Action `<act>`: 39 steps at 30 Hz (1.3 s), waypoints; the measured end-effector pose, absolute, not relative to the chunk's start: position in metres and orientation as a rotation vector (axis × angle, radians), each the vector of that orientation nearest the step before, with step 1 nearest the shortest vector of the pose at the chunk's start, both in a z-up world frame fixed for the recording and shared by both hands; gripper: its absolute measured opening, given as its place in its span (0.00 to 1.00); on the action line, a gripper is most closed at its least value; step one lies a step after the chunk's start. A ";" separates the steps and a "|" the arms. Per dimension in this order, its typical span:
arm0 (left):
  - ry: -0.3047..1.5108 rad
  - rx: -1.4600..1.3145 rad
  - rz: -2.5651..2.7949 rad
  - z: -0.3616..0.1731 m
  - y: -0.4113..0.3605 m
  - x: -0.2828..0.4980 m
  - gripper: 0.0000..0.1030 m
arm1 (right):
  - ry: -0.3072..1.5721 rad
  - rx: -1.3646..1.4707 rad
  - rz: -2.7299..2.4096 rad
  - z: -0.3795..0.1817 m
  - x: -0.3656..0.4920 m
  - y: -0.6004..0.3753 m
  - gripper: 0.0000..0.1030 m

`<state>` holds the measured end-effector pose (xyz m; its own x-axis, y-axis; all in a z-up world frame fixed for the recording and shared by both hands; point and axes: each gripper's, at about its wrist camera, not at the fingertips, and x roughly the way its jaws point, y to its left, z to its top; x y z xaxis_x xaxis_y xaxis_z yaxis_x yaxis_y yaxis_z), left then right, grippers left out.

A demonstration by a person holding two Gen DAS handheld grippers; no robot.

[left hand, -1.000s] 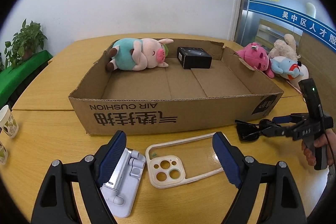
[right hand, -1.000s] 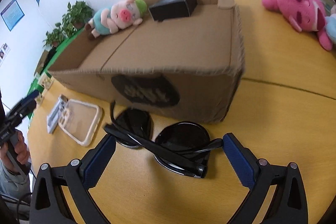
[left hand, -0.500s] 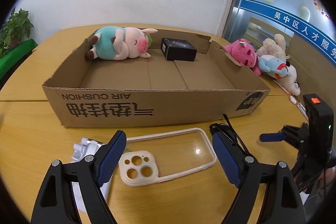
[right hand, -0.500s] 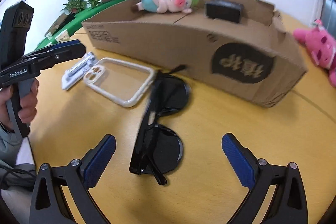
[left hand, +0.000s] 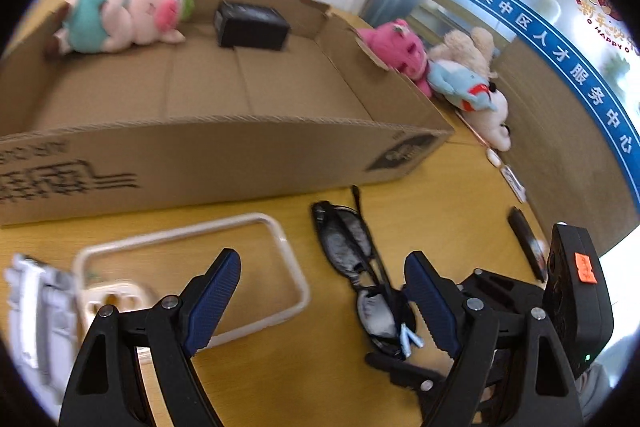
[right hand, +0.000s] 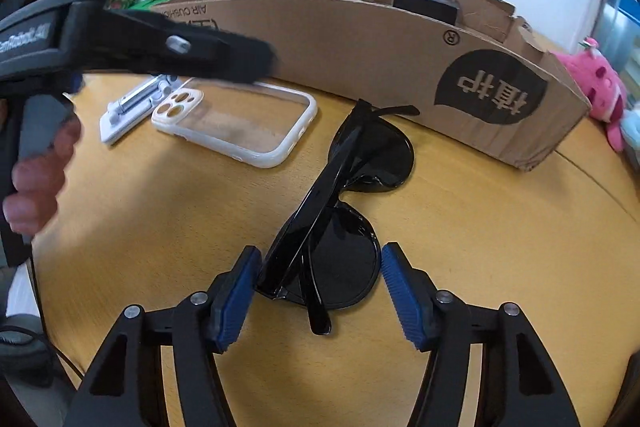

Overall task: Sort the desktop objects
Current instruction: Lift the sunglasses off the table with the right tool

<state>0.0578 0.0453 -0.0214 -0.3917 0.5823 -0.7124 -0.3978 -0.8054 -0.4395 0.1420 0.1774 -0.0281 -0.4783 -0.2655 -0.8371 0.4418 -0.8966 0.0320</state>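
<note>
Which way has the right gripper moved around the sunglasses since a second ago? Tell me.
Yes. The right gripper has swung round the sunglasses: the cardboard box now lies beyond their far lens, and the jaws are closing around the near lens.

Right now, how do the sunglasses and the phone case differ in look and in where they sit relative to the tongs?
The sunglasses are black and folded; the phone case is clear with a white rim. The right tongs are closing around a sunglasses lens, not yet pressing it; the left tongs are open above the phone case's corner. Both lie on the table outside the cardboard box.
</note>
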 end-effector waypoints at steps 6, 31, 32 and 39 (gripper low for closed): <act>-0.307 -1.312 2.048 -0.035 0.076 0.057 0.80 | 0.074 1.287 -2.394 -0.025 0.150 0.192 0.59; -0.405 -1.236 1.971 -0.001 0.067 0.056 0.35 | -0.092 1.118 -2.394 0.029 0.161 0.214 0.58; -0.401 -1.217 1.976 0.007 0.066 0.055 0.35 | -0.080 1.102 -2.403 0.035 0.161 0.213 0.58; -0.373 -1.116 1.994 0.046 0.060 0.048 0.32 | -0.023 1.015 -2.449 0.069 0.152 0.205 0.58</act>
<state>0.0477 0.0602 0.0463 -0.2880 0.7639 -0.5776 -0.5031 -0.6339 -0.5875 0.1523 0.2050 0.0692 -0.6064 -0.4411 -0.6617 0.4283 -0.8822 0.1956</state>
